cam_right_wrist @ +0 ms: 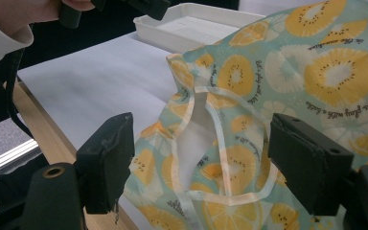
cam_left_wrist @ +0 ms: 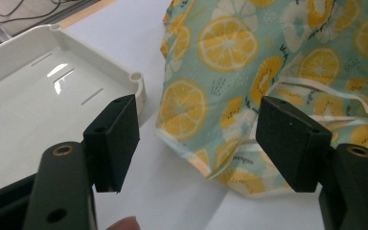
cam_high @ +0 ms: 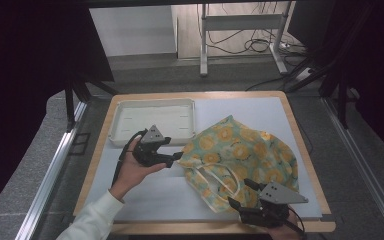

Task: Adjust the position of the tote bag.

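A crumpled light green cloth [cam_high: 240, 155] printed with yellow citrus slices lies on the white mat, with pale straps [cam_right_wrist: 220, 158] looping near its front edge. My left gripper [cam_high: 177, 157] hovers at the cloth's left edge [cam_left_wrist: 191, 120], jaws open and nothing between them. My right gripper [cam_high: 240, 192] sits at the table's front right, open, its jaws either side of the cloth's front edge [cam_right_wrist: 196, 143] without pressing on it.
A white shallow tray [cam_high: 152, 120] stands empty at the back left of the mat; it also appears beside the left gripper [cam_left_wrist: 52, 91]. The wooden table edge [cam_high: 200, 227] runs along the front. Bare mat [cam_high: 160, 192] lies between the hands.
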Demonstrator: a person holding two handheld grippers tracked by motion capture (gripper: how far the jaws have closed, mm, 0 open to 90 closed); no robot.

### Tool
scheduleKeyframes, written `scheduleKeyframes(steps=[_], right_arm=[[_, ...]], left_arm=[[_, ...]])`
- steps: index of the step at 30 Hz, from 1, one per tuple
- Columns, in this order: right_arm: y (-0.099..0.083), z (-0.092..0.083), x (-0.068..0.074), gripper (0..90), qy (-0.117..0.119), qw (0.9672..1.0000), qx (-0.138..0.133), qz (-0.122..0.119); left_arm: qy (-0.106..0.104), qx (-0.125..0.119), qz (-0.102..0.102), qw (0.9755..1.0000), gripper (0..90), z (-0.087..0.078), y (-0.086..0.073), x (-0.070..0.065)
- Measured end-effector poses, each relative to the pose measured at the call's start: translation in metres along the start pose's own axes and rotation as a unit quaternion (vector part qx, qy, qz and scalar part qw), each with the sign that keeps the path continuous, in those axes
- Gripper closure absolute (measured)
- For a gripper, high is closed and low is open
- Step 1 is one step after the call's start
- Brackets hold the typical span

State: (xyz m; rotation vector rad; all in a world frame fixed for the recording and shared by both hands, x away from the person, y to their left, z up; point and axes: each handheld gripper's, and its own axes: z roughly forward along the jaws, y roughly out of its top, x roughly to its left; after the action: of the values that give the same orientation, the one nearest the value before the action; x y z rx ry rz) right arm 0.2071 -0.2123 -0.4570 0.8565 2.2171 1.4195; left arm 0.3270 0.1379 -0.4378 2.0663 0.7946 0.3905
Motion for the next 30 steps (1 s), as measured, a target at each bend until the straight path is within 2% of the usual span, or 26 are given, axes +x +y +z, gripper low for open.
scheduleKeyframes(steps=[8,16,20,24,30], right_arm=[[-0.001,-0.001,-0.002,24.8,-0.005,1.0,0.001,0.002],[-0.001,0.0,-0.001,24.8,-0.004,1.0,0.003,0.001],[-0.001,-0.001,-0.002,24.8,-0.005,1.0,0.004,0.001],[-0.001,-0.001,-0.002,24.8,-0.005,1.0,0.003,0.001],[-0.002,-0.001,-0.002,24.8,-0.005,1.0,0.004,0.001]], left_arm=[[-0.001,0.005,-0.002,1.0,30.4,0.009,0.005,0.002],[-0.008,0.006,0.009,0.9999,28.8,0.026,0.018,0.002],[-0.008,-0.005,0.008,0.9999,29.2,0.035,0.032,0.005],[-0.012,-0.006,0.013,0.9998,30.1,0.045,0.047,0.007],[-0.011,-0.008,0.008,0.9999,33.2,0.061,0.069,0.012]])
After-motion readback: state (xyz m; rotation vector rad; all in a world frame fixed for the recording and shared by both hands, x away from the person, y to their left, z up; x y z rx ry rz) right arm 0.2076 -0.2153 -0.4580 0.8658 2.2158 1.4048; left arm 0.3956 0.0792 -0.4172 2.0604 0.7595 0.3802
